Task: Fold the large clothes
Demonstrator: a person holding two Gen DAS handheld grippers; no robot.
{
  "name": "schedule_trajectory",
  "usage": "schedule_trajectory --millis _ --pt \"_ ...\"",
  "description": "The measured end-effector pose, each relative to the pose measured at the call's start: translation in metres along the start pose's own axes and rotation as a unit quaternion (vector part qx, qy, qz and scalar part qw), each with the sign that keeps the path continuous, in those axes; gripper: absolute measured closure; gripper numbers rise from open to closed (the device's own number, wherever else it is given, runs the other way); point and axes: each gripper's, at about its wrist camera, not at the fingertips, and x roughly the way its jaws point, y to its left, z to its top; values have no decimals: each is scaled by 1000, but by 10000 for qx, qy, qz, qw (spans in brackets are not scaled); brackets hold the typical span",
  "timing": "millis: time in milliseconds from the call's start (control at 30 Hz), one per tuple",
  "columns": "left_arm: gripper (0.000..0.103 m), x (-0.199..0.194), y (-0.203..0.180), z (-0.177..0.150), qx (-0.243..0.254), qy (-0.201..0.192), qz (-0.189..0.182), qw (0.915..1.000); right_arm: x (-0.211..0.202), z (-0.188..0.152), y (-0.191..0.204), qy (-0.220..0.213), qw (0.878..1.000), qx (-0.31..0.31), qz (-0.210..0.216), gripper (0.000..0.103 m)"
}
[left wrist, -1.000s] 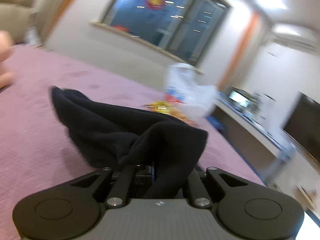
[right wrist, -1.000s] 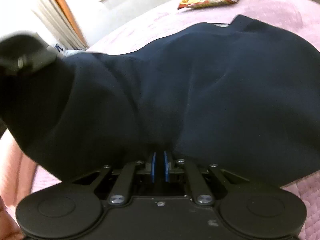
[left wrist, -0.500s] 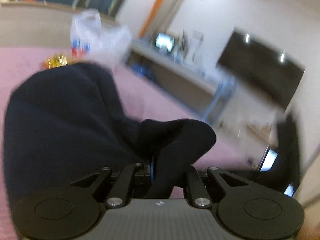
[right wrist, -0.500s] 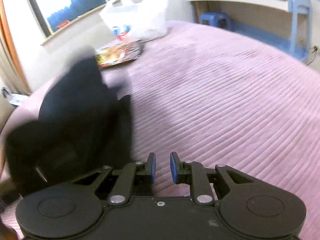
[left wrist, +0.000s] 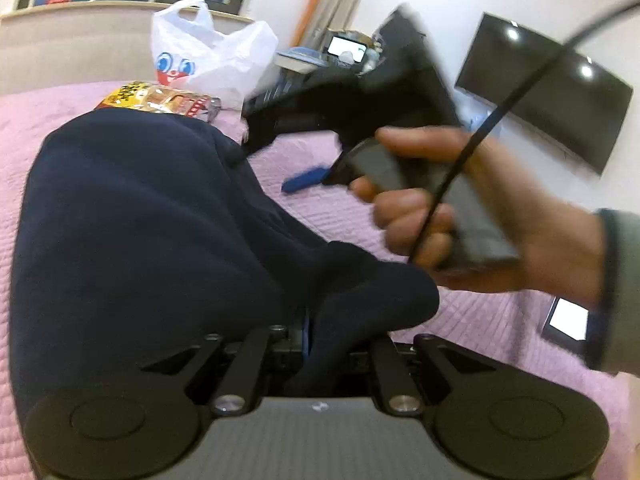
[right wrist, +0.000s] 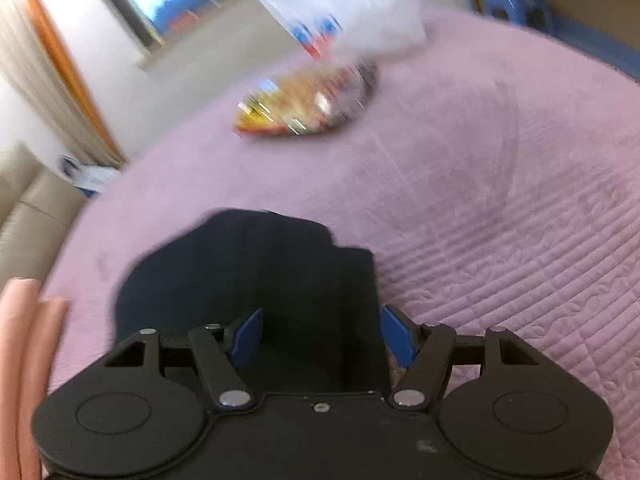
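Dark navy garment (left wrist: 132,232): soft, thick knit or fleece by the look; limp, bunches readily, not fragile, judged moderately light. Lies heaped on the pink quilted bedspread (left wrist: 500,320), filling the left wrist view from 9 to 12 o'clock.

Left gripper (left wrist: 308,332) clenched on a fold of the garment; cloth bulges out to 3 o'clock of the jaws.

Right gripper (right wrist: 320,332) jaws spread wide, nothing held; garment (right wrist: 248,272) lies directly ahead at 12 o'clock. Whether the pads touch it, cannot tell.

Best hold, by judgement: a free edge or corner, pinched through both layers, well apart from the left grip so the cloth spreads flat.

Change from half a second ago: right jaws were nearly closed, garment off at 9 o'clock; now wide and centred on it. The right hand (left wrist: 460,216) with its tool has entered the left view at 2 o'clock.

Snack packet (right wrist: 304,112) and white plastic bag (left wrist: 208,52) beyond.
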Motion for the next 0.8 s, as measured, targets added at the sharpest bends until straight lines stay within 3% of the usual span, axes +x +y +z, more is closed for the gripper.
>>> schedule_trajectory --millis 67,100,167,233,333,433,500,567,633,667,733,800 --pt "94 -9 4 2 -92 -67 -6 9999 14 4 -3 223 9991 256 241 26" --pt "94 -15 5 1 -135 -97 -14 9999 14 2 -1 235 9986 268 400 33" --pt "94 -28 9 -1 -209 -175 12 9996 12 0 11 221 9986 -37 487 80" --pt "94 -43 13 0 -250 -248 83 9993 3 3 30 109 9974 -403 587 86" --pt "94 -65 14 7 -191 -410 140 9989 -16 5 52 -279 9934 -839 727 88" --pt "94 -65 1 10 192 -340 203 9990 -13 5 51 -399 9933 -914 582 90" --pt "94 -43 -8 5 510 20 426 9978 7 1 41 -315 9946 -991 63 82" --pt "91 -14 -13 -9 620 477 516 9956 33 -10 31 3 9889 -1260 -793 61" --pt "86 -9 -21 -18 871 535 488 9936 41 -15 12 378 9872 -1168 -1023 60" --pt "81 -13 -24 -19 959 518 386 9933 31 -15 3 351 9904 -963 -922 59" --pt "60 -27 -24 -20 869 522 -152 9947 2 -17 -4 177 9940 -743 -788 59" --pt "61 -41 -19 -24 588 718 -693 9933 -28 -24 0 29 9935 -833 -781 56"
